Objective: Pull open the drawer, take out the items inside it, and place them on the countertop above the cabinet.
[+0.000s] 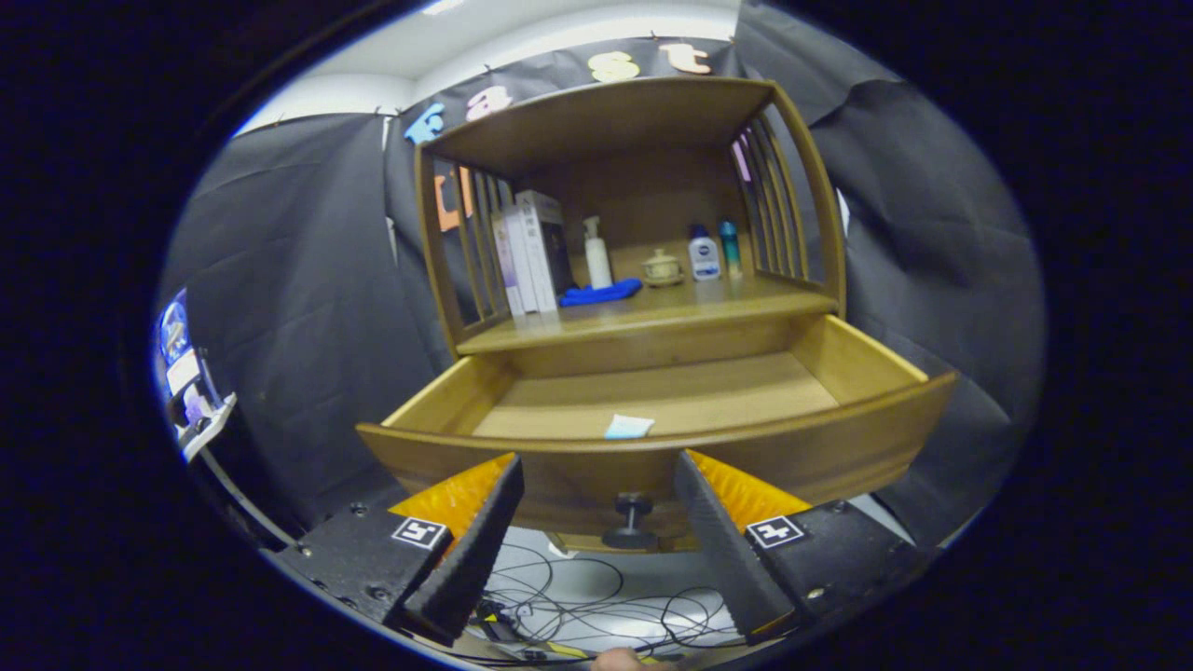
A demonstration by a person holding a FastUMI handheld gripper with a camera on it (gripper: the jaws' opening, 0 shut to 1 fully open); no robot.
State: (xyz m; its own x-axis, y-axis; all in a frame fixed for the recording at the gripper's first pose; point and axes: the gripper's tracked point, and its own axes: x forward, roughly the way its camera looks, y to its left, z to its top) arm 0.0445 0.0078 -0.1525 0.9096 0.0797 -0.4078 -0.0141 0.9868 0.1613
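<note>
- Gripper (596,485) fingers spread wide, holding nothing, knob (631,518) between them, no contact.
- Drawer (652,447) pulled open; small pale packet (628,427) inside near front.
- Countertop (643,312) above w/ bottles, boxes.

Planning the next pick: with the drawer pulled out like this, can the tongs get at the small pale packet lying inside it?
Probably yes. The drawer stands open and the packet lies uncovered just behind its front panel; the open tongs flank the knob below, so they must rise over the panel.

You see thin black cables (559,570) tangled across a pale floor (623,589). Creased black cloth (308,280) drapes the walls. A white-edged device (193,396) stands far left.
</note>
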